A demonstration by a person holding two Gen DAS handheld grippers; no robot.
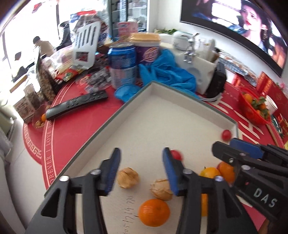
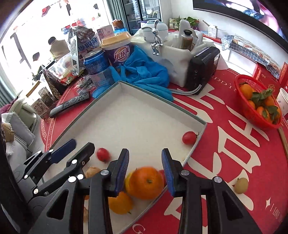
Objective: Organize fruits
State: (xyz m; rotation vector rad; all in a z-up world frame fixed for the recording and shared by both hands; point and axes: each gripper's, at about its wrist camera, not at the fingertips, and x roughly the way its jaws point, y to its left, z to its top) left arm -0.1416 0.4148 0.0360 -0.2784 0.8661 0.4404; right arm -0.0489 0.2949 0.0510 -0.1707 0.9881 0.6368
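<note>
Shallow tray (image 1: 126, 108) on red bench (image 2: 225, 144). Left gripper (image 1: 142, 169) jaws wide, empty. Right gripper (image 2: 145, 171) jaws narrow around orange (image 2: 144, 181), not touching.

Right gripper (image 1: 223, 149): white letters "DAS". Purple cup (image 2: 121, 53): "优乐美". Red mat (image 1: 54, 140) on the surface: border text "FOREVER I LOVE". White tray (image 1: 180, 108): handwritten digits, illegible.

A lived-in lounge, part home and part office: a large wall screen (image 1: 239, 23) plays a film above a tabletop (image 2: 225, 136) crowded with a remote control (image 1: 76, 106), drink can (image 1: 122, 64) and snack packets (image 1: 70, 72), while glass-door fridges (image 2: 142, 10) and a seated person (image 2: 56, 46) occupy the bright background.
</note>
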